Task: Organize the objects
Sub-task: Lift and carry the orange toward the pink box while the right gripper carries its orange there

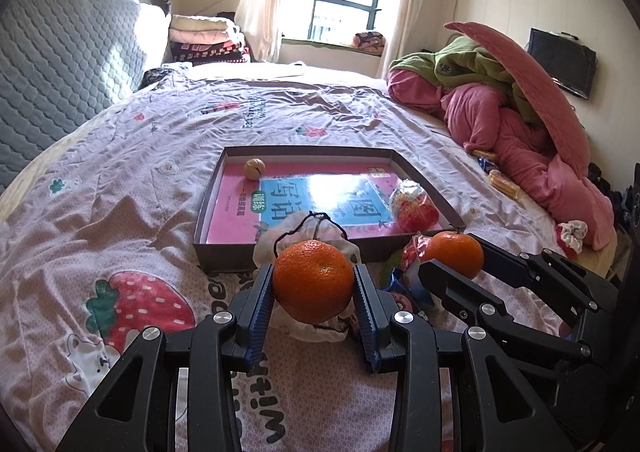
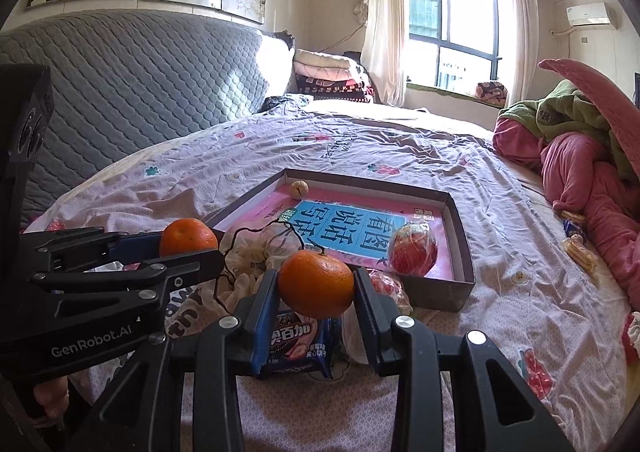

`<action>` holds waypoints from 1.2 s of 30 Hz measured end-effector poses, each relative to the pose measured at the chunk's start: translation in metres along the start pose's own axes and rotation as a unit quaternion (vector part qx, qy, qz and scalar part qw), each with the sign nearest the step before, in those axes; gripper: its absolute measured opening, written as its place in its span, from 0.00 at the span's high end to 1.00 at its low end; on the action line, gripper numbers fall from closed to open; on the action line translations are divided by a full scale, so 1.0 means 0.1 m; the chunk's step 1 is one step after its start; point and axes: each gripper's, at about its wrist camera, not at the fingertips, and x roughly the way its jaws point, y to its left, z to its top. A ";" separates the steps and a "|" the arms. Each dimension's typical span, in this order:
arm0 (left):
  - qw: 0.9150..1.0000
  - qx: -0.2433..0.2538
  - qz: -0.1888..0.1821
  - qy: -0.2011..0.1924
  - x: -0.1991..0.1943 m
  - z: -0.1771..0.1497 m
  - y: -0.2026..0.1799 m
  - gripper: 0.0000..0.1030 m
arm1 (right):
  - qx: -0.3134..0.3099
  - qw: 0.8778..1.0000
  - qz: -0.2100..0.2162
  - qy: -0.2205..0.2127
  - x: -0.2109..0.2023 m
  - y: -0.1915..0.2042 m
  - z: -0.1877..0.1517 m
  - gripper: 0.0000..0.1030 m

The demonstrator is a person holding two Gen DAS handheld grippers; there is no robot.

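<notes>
My left gripper (image 1: 314,284) is shut on an orange (image 1: 313,281), held above the bedsheet just short of the box. My right gripper (image 2: 316,284) is shut on a second orange (image 2: 316,282). Each gripper shows in the other's view: the right gripper (image 1: 454,256) at the right with its orange (image 1: 455,253), the left gripper (image 2: 188,242) at the left with its orange (image 2: 188,238). Ahead lies a shallow grey box (image 1: 224,252) with a pink and blue book, a walnut (image 1: 255,168) and a wrapped apple (image 1: 414,208) inside.
A white drawstring pouch (image 2: 256,252) and a blue snack packet (image 2: 298,348) lie on the sheet under the grippers. Another wrapped red fruit (image 2: 386,284) sits by the box's near wall. Snack packets (image 2: 578,250) and piled pink and green bedding (image 1: 520,120) lie to the right.
</notes>
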 end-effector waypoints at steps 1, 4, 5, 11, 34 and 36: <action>1.000 -0.002 0.000 -0.001 0.01 0.02 0.01 0.62 | 0.001 1.000 0.001 -0.001 0.00 0.00 0.01 0.64; 1.000 -0.006 0.001 -0.004 0.02 0.05 0.02 0.62 | 0.002 1.000 0.000 -0.005 0.02 -0.01 0.04 0.64; 1.000 -0.007 0.003 -0.006 0.02 0.06 0.03 0.62 | 0.002 1.000 -0.002 -0.007 0.02 -0.02 0.05 0.64; 1.000 -0.015 0.009 -0.006 0.06 0.11 0.08 0.61 | 0.006 1.000 -0.003 -0.015 0.05 -0.04 0.11 0.64; 0.998 -0.041 0.042 -0.016 0.33 0.35 0.22 0.61 | 0.012 0.999 -0.027 -0.029 0.28 -0.15 0.33 0.64; 0.998 -0.046 0.043 -0.014 0.37 0.37 0.24 0.61 | 0.016 0.999 -0.029 -0.027 0.33 -0.17 0.35 0.64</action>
